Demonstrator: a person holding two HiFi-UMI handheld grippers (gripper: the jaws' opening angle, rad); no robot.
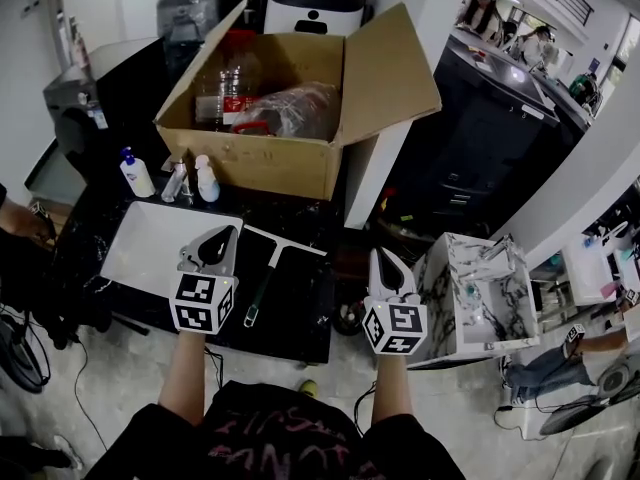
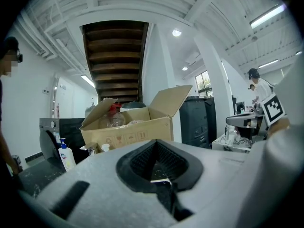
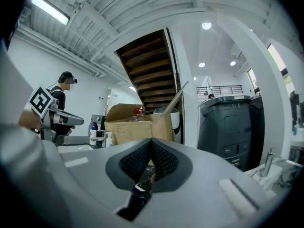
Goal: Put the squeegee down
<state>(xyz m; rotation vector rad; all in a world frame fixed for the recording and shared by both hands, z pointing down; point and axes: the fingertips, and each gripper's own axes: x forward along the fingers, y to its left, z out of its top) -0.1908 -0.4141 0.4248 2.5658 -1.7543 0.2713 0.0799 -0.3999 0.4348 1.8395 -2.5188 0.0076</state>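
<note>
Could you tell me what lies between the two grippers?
Head view: the squeegee lies on the dark table between left gripper and right gripper.

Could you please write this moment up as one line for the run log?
squeegee: lying on table | left gripper: shut, empty | right gripper: shut, empty

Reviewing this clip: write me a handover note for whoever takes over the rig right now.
Left gripper: jaws shut, nothing in them.
Right gripper: jaws shut, nothing in them, off the table's right side.
Squeegee: lies flat on the dark table between the grippers, nearer the left one, held by neither.
Done: the squeegee is down.
Left: nothing apparent for this task.
</note>
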